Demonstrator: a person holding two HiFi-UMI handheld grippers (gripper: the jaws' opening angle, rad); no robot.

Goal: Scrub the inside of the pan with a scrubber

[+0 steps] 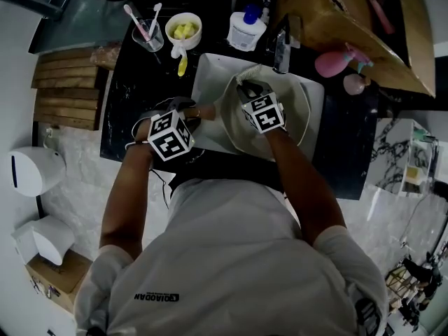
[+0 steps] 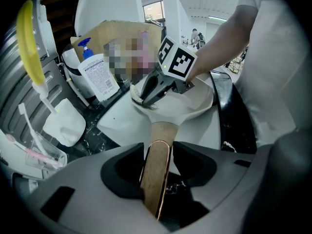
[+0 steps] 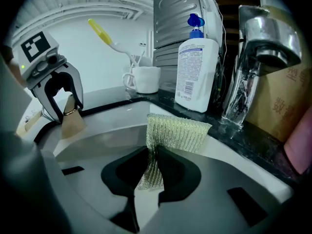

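Head view has the pale pan [image 1: 297,110] sitting in the white sink [image 1: 208,75] set into the dark table [image 1: 129,89], its wooden handle [image 1: 204,112] pointing toward the table's left edge. Left gripper view shows the left gripper [image 2: 158,168] with its jaws clamped on that handle, the pan's bowl just ahead of it. The right gripper [image 3: 152,170] has its jaws pressed together on a woven scrubber [image 3: 178,129], which sticks out beyond the jaw tips. In the head view this gripper reaches into the pan near its far rim. Along the table's back edge stand a soap bottle [image 3: 196,72], a tap [image 3: 256,57] and a white cup [image 3: 145,79].
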